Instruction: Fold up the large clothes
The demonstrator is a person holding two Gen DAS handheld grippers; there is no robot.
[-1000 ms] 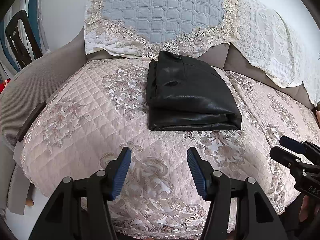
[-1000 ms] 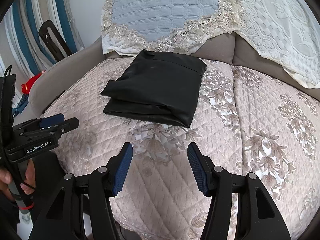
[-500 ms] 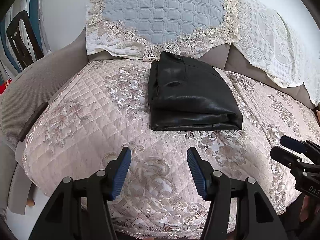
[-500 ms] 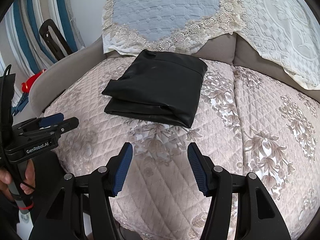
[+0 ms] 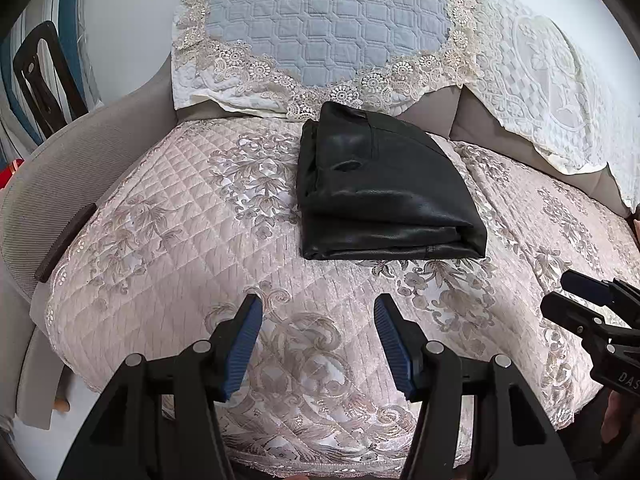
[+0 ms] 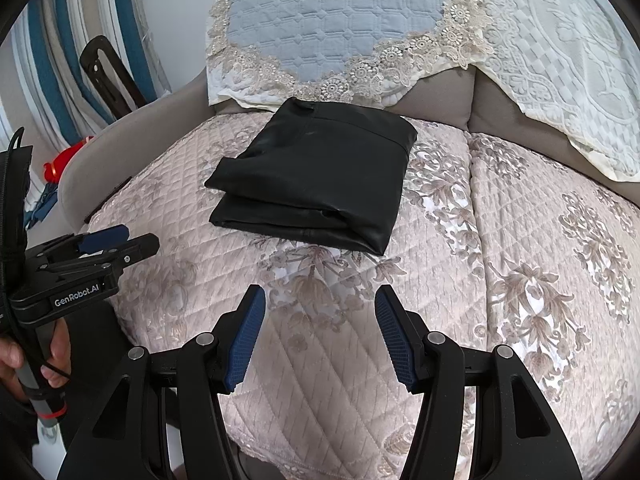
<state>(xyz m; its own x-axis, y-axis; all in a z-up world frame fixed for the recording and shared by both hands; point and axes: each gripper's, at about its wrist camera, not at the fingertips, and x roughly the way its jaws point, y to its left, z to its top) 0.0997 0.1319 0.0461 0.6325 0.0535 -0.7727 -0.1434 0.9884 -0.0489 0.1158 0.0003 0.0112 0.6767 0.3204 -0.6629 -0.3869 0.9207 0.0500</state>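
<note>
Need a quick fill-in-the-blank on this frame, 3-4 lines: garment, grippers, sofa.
1. The black garment lies ____ into a compact stack on the quilted cover.
2. Both the left gripper and the right gripper have their jaws ____, with nothing between them.
3. The garment's far edge lies next to the ____-edged blue cover draped over the backrest.
4. The pads on the gripper fingers are ____ in colour.

Missing words: folded; open; lace; blue
</note>
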